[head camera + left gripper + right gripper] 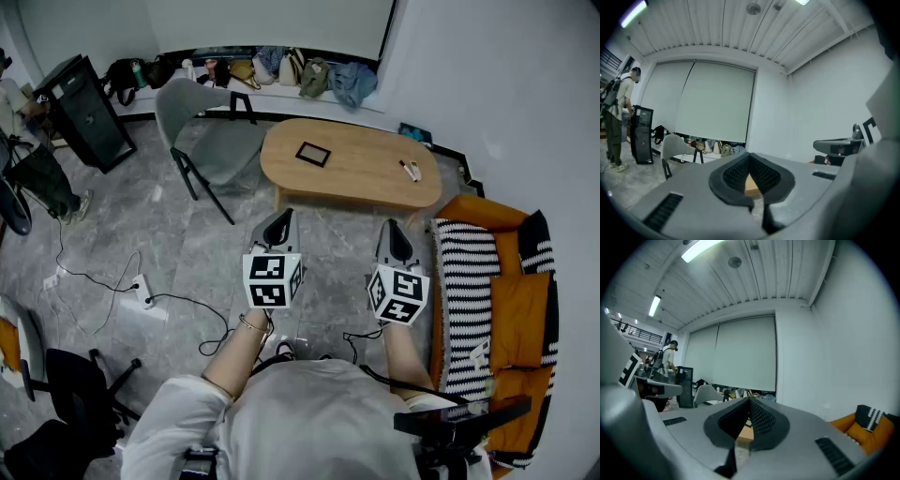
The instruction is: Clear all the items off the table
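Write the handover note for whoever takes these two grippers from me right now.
Left gripper: shut, empty, held over the floor short of the table.
Right gripper: shut, empty, alongside it.
Oval light wooden table: a flat black rectangular item lies left of its middle. A small slim item, too small to identify, lies near its right end.
Done: nothing cleared yet.
Left: open a gripper, pick up both items and take them off the table.
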